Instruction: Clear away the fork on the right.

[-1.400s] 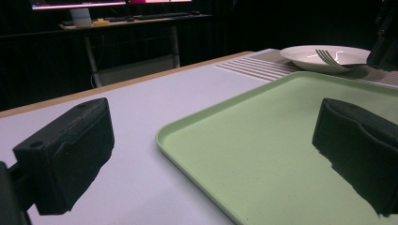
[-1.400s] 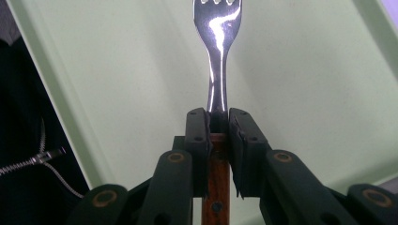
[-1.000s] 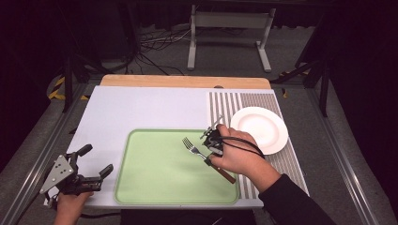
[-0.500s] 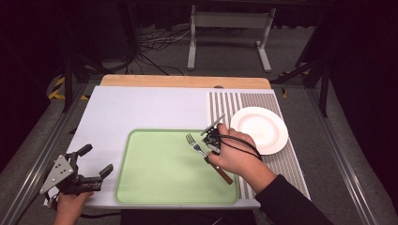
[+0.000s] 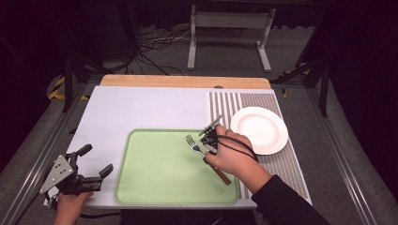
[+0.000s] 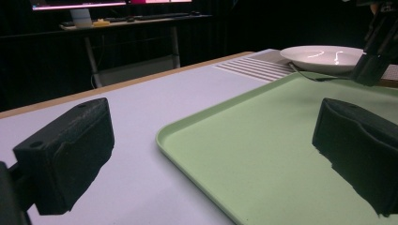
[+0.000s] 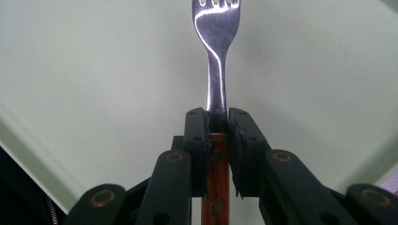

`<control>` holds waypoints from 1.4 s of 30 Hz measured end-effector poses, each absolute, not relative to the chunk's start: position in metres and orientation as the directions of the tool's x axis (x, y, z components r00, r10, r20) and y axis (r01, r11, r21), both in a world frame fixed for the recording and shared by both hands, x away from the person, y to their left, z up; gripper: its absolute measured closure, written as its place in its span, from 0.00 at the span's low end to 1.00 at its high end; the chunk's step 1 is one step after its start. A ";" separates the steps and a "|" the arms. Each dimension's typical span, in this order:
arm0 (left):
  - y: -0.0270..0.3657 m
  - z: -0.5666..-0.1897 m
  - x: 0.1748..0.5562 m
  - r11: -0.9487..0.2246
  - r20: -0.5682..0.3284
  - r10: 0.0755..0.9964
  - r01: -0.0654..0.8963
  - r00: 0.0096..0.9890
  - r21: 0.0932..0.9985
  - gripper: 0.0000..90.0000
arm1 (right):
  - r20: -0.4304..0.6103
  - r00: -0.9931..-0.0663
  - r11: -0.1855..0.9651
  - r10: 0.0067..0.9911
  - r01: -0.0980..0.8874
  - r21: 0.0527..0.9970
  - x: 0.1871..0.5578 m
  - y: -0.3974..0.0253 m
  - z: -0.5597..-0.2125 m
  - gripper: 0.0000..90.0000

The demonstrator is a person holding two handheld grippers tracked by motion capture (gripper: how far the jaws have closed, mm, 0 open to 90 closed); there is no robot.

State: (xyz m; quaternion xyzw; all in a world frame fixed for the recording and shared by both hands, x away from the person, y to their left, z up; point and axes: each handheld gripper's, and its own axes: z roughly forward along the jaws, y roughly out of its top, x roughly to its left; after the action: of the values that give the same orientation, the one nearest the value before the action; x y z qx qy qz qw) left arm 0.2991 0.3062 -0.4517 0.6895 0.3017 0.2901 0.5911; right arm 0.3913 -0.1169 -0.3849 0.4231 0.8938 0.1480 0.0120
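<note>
Over the pale green plastic tray (image 5: 159,173), the right gripper (image 7: 218,123) pinches a wooden-handled steel fork (image 7: 216,56) where handle meets neck (stiff, light, slick metal); the left gripper (image 5: 94,161) rests spread, empty.

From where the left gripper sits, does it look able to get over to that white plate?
Probably not without a long stretch. The left gripper rests open at the table's near left corner, while the white plate lies far right, beyond the green tray. The right gripper, shut on the fork, stands in between.

Plate (image 5: 259,129) just right of tray (image 5: 159,187)
</note>
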 end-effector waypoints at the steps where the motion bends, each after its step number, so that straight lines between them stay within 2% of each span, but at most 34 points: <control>1: 0.306 -0.452 0.299 -0.122 0.045 0.758 0.073 0.650 0.990 0.00 | 0.108 -0.633 0.590 0.766 0.761 0.269 0.392 -0.117 -0.386 0.87; 23: 0.306 -0.452 0.299 -0.127 0.048 0.758 0.075 0.651 0.989 0.00 | 0.109 -0.582 0.560 0.806 0.808 0.182 0.393 -0.118 -0.410 0.87; 42: 0.306 -0.452 0.299 -0.121 0.045 0.759 0.072 0.650 0.990 0.00 | 0.098 -0.511 0.492 0.854 0.855 0.165 0.393 -0.124 -0.415 0.87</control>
State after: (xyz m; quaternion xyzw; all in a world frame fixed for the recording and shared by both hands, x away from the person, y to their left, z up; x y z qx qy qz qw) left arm 0.2992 0.3059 -0.4516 0.6900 0.3011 0.2906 0.5906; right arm 0.3926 -0.1242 -0.4154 0.4947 0.8637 0.0967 -0.0016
